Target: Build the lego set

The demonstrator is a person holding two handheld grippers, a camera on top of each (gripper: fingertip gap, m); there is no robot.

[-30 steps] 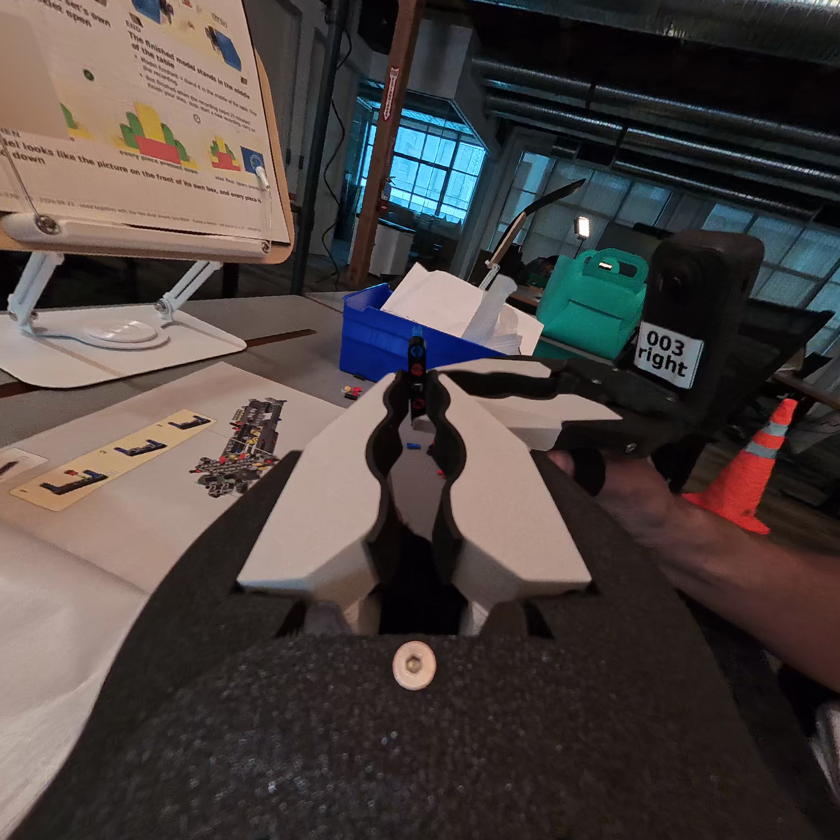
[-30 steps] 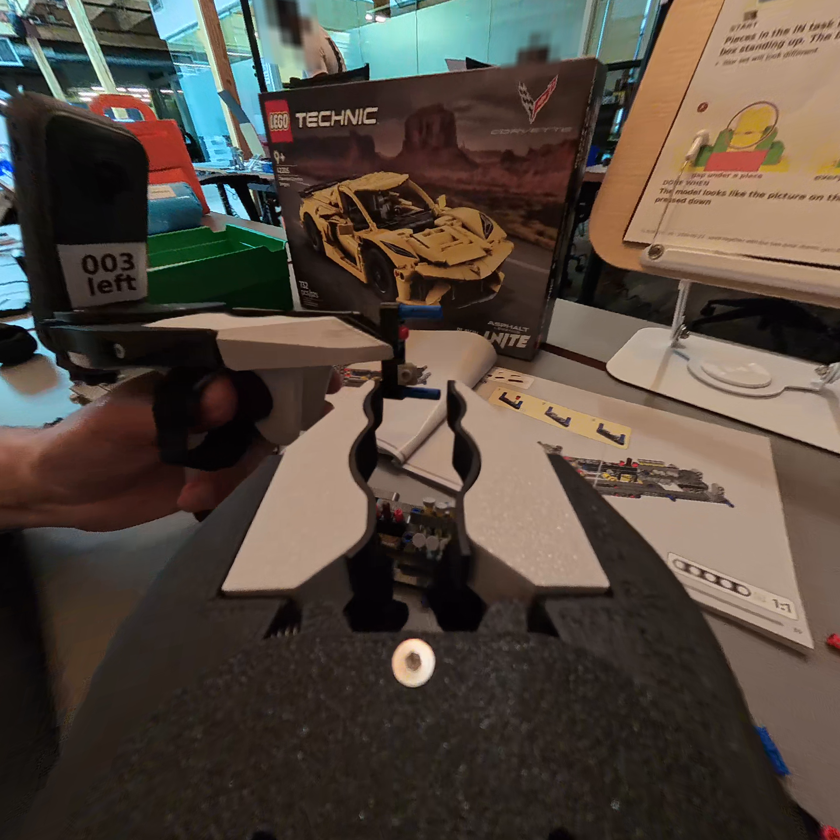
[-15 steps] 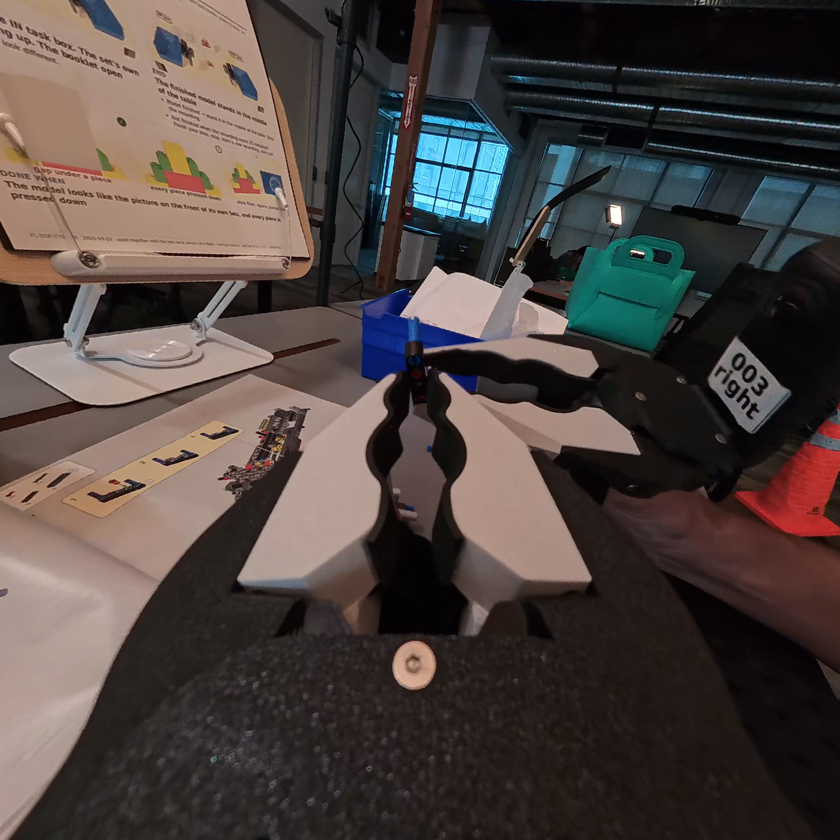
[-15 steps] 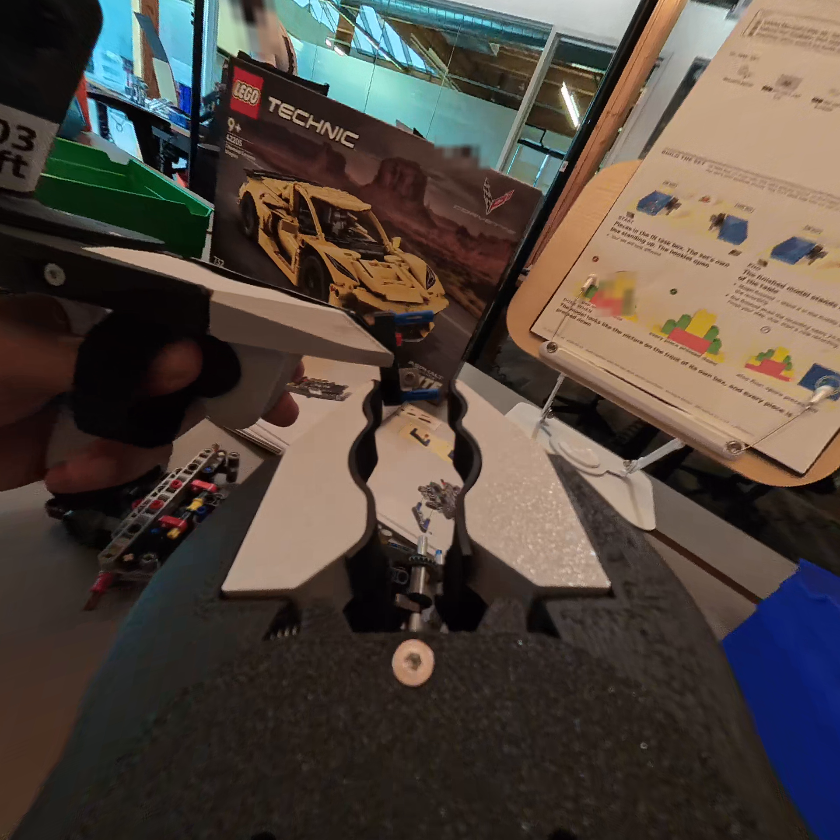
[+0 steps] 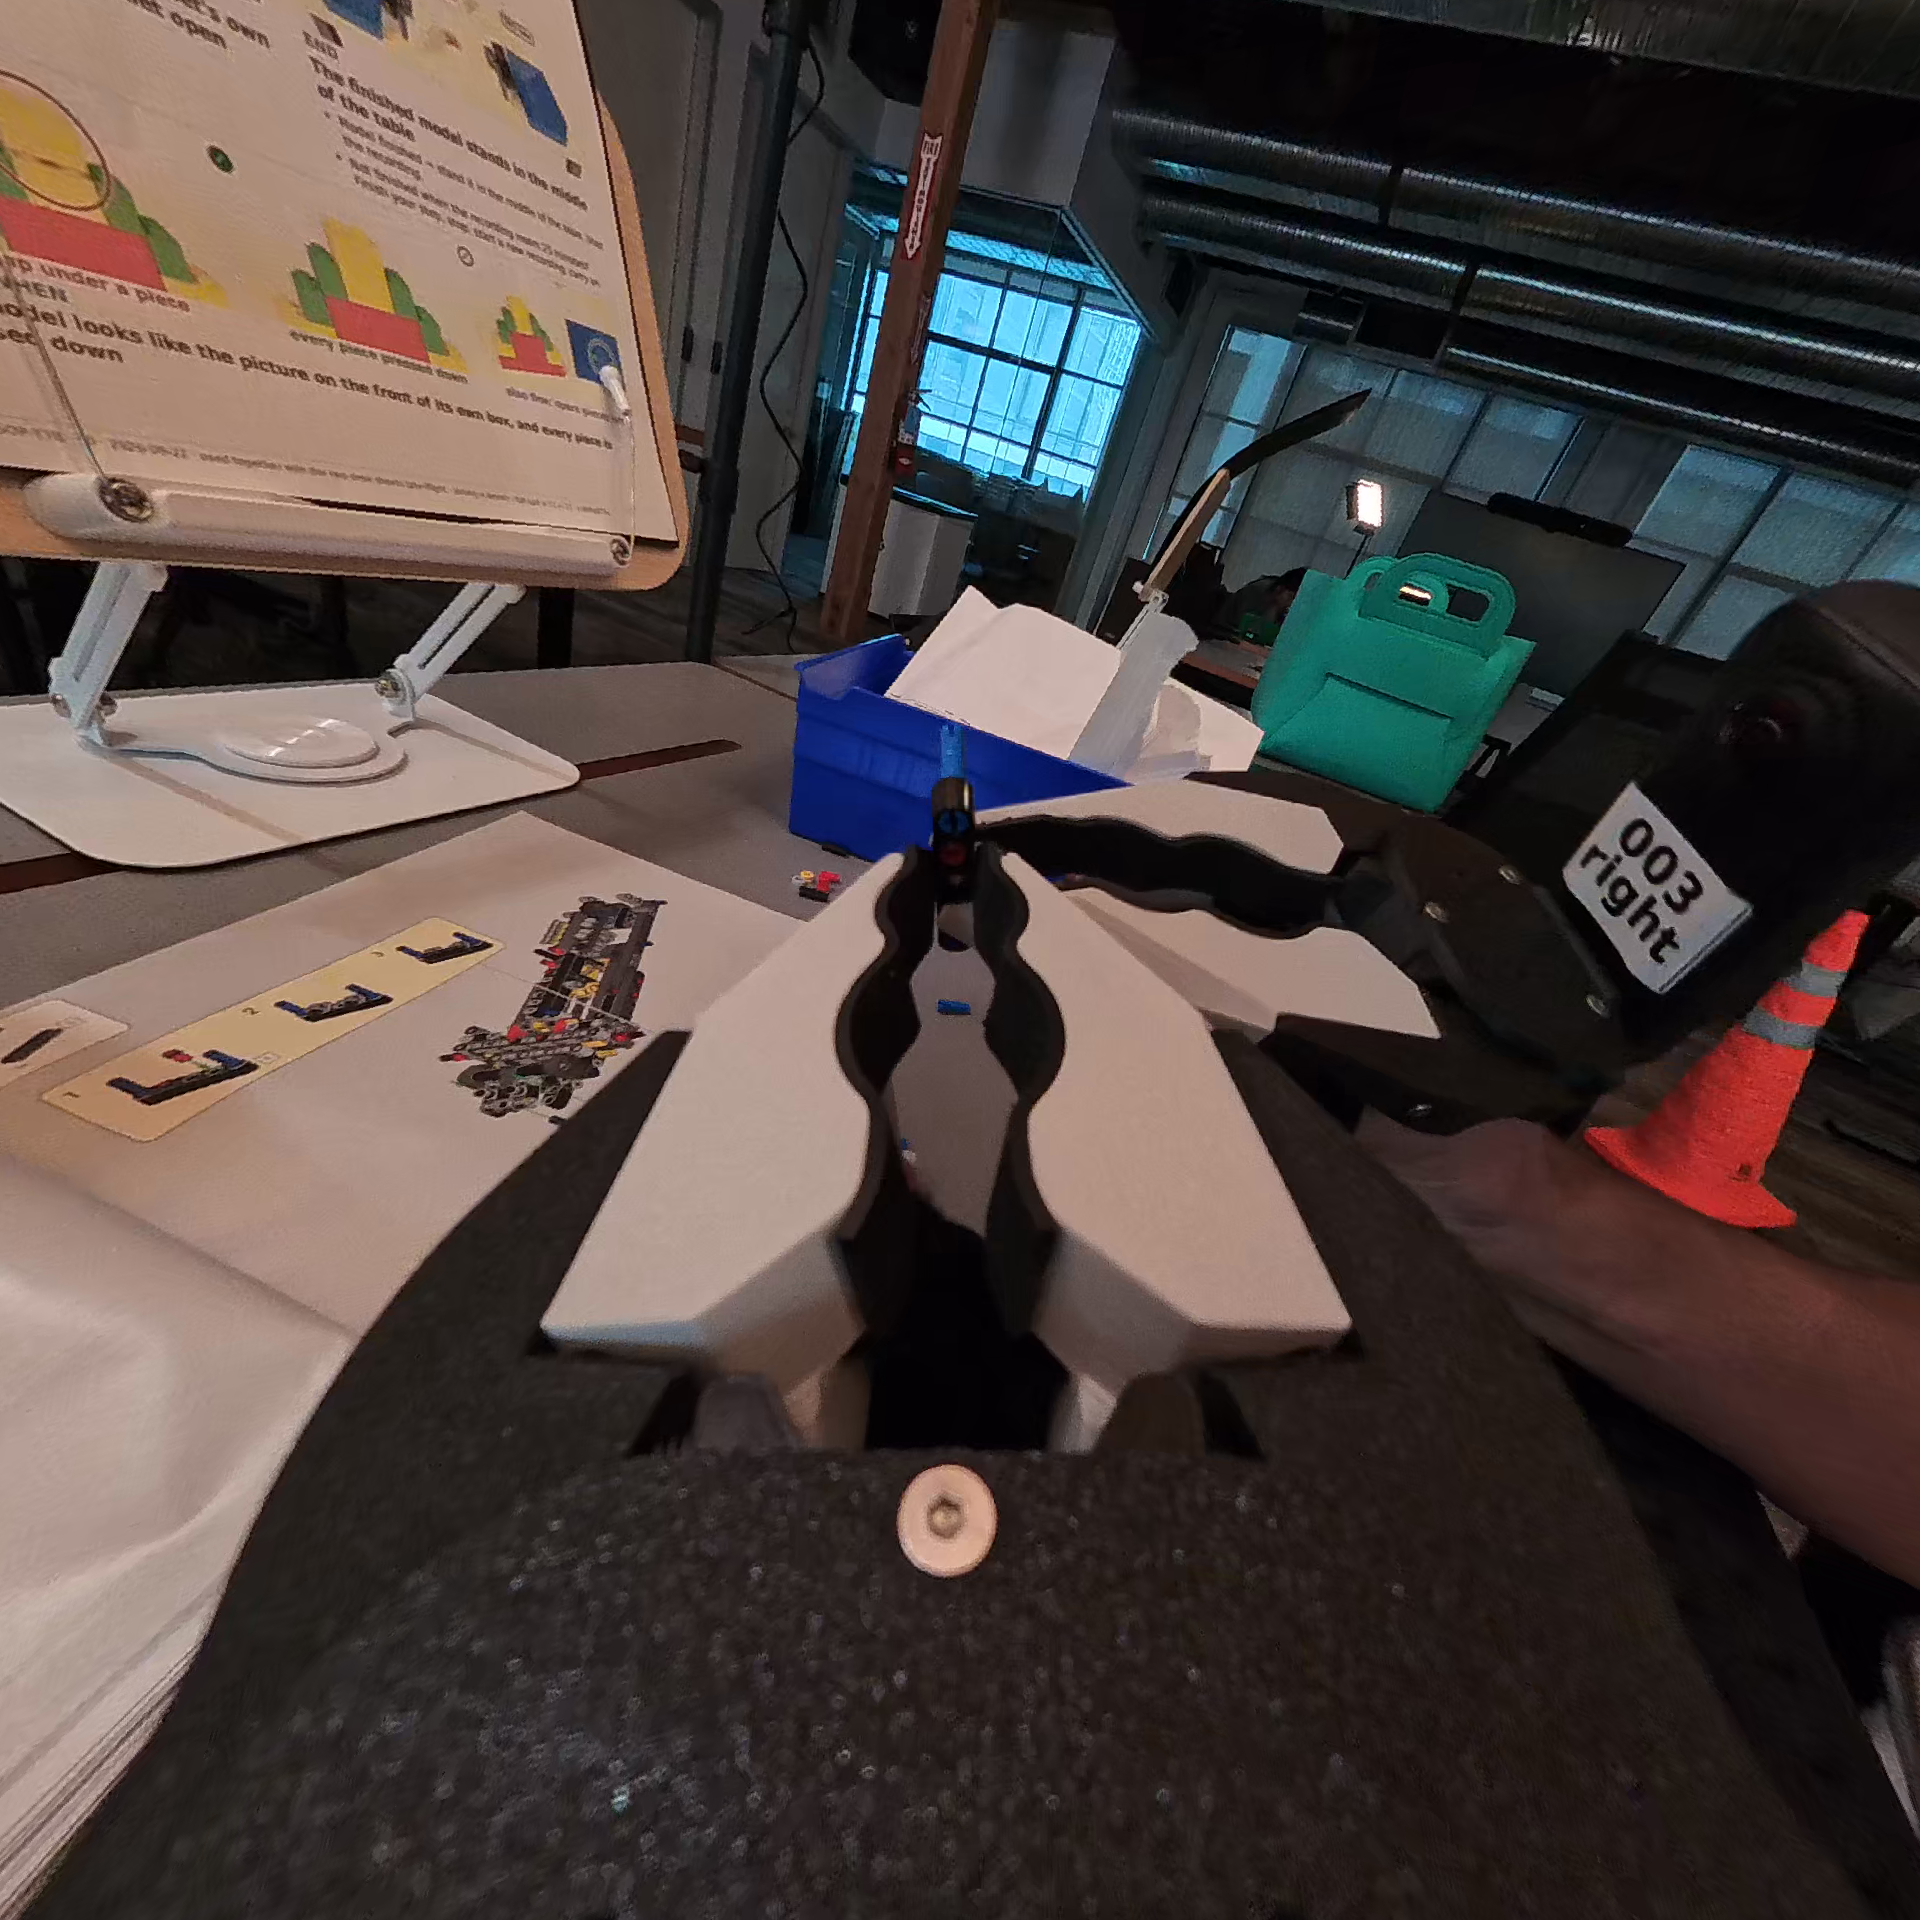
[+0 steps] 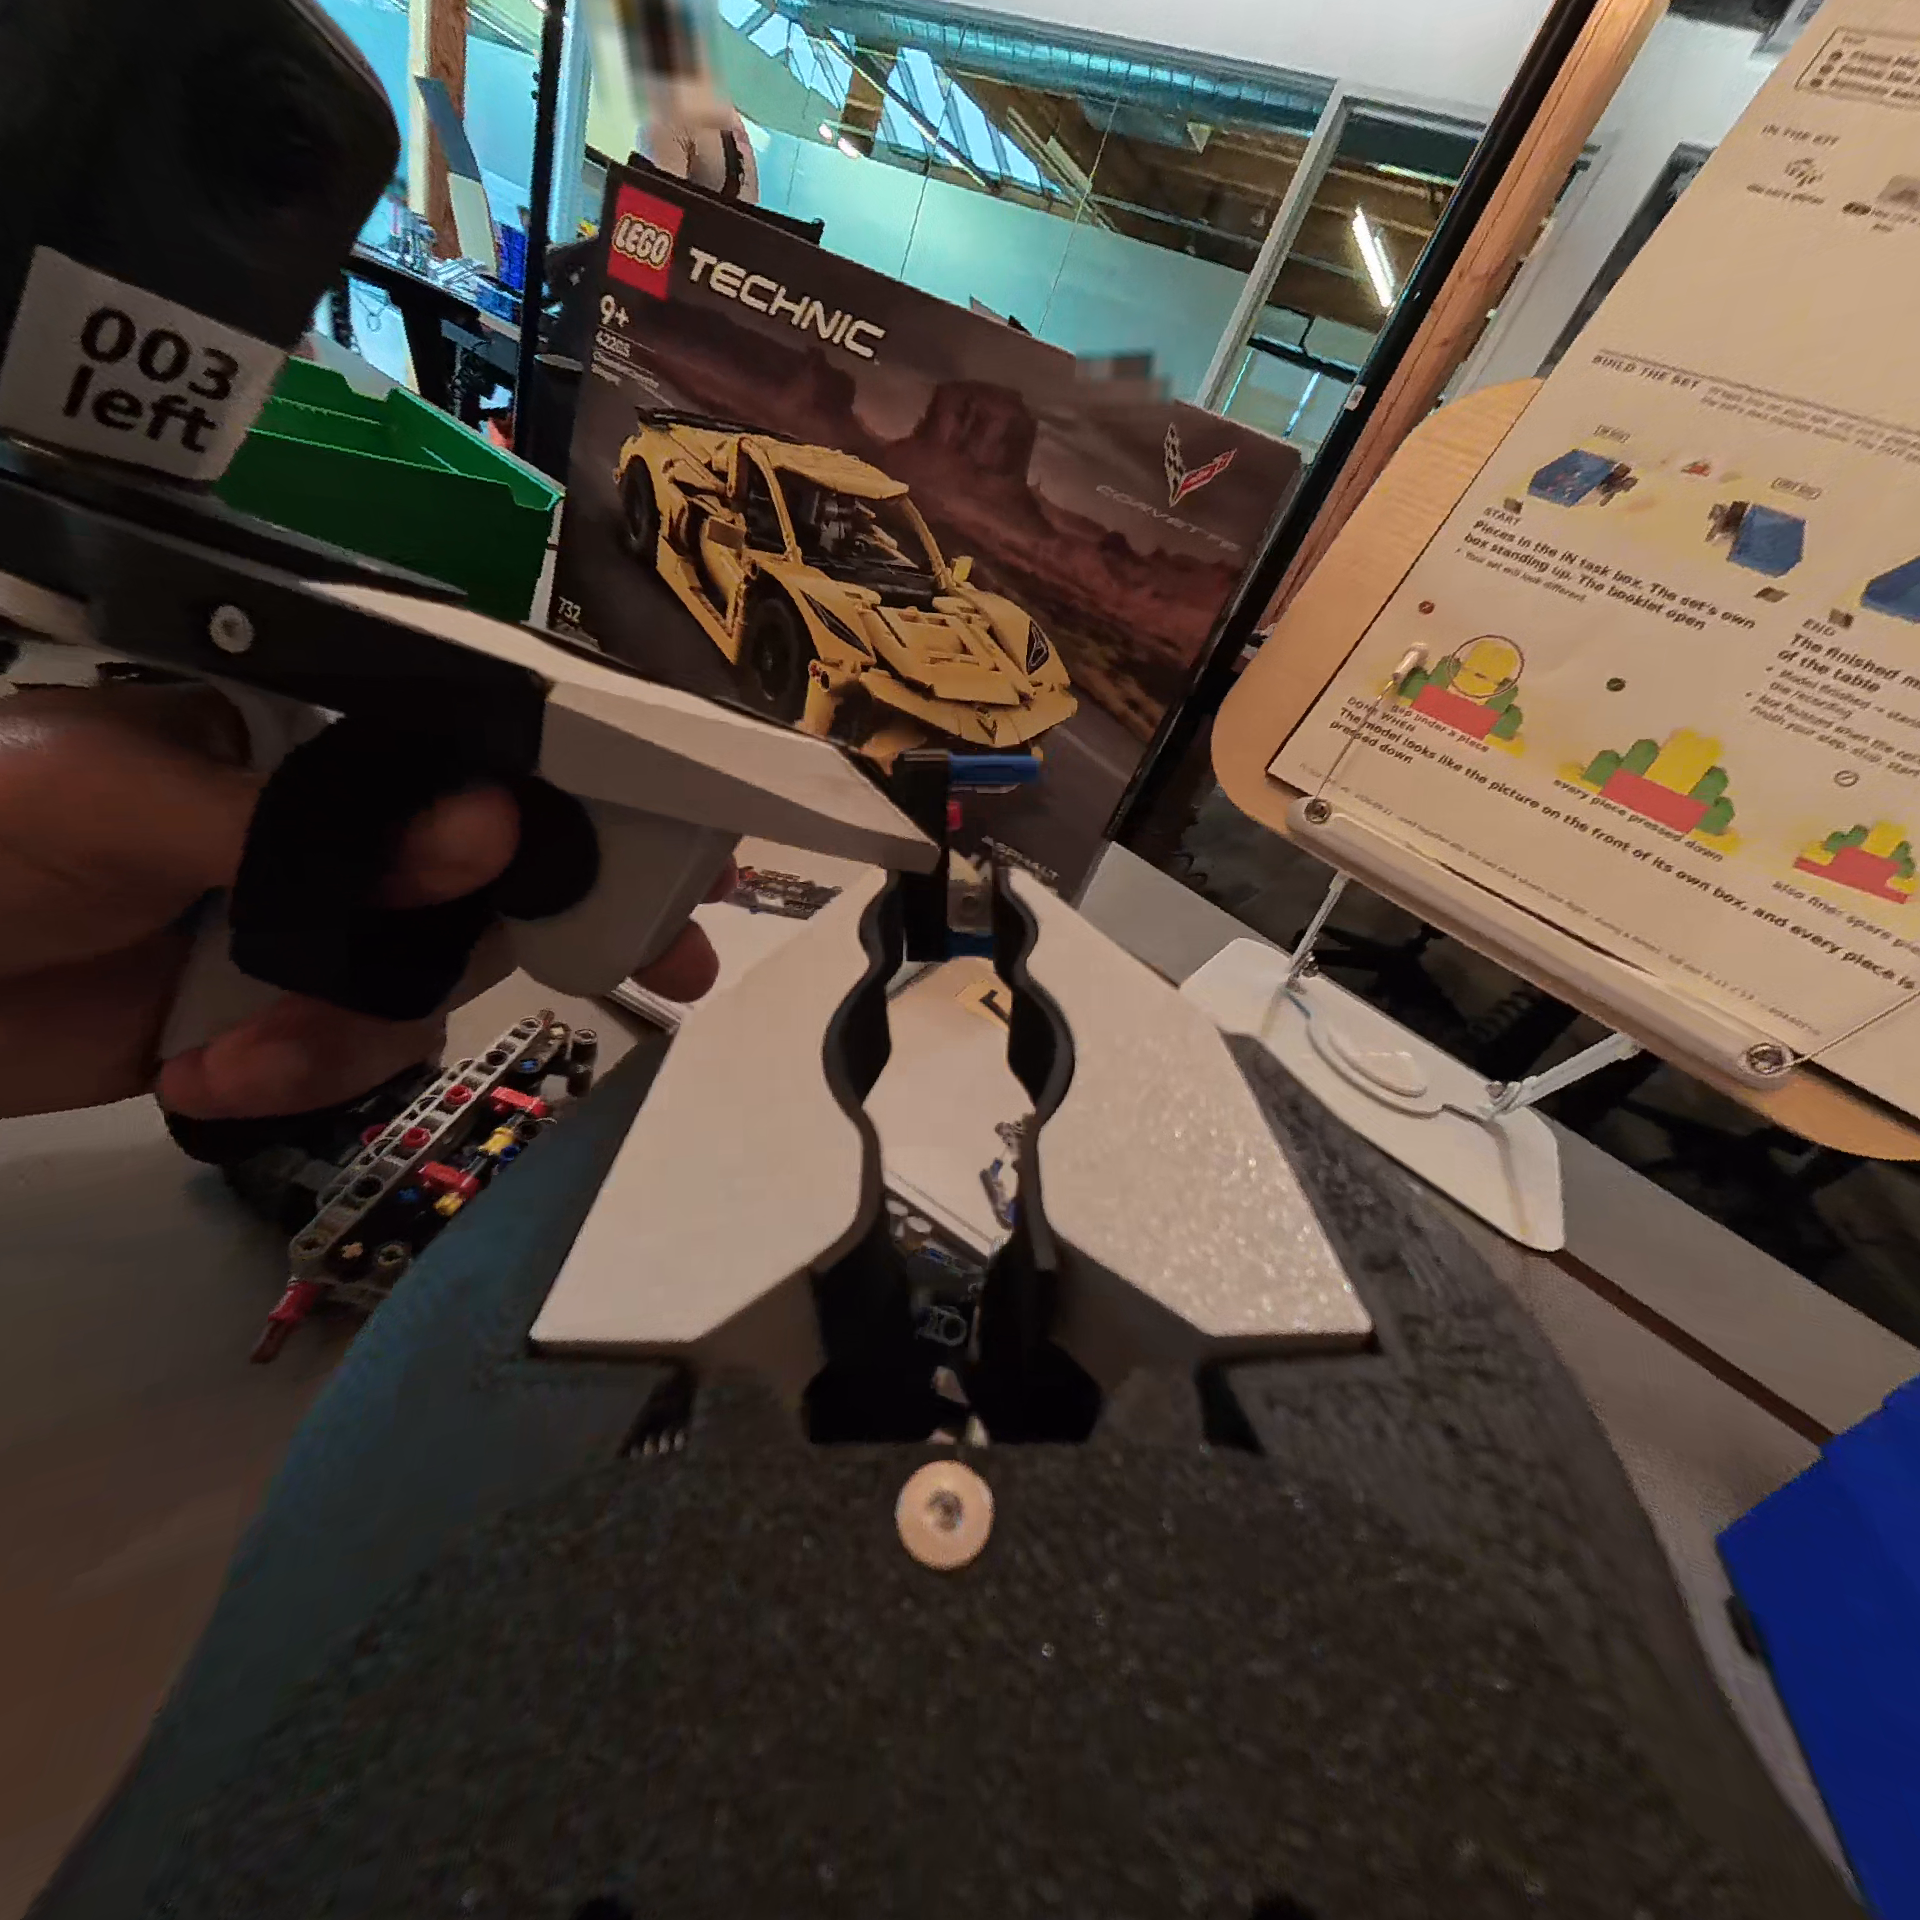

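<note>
Grippers meet in mid-air above the table: the left gripper (image 5: 951,883) pinches a small black Technic piece (image 6: 923,862) carrying blue pins, and the right gripper (image 6: 948,904) closes on its lower end. Pressing straight along the pin axis, with the left holding steady, should seat it cleanly. The partly built chassis (image 6: 436,1153) lies on the table below. Printed writing shows on the set box (image 6: 894,540), gripper labels and instruction sheet (image 5: 312,239).
</note>
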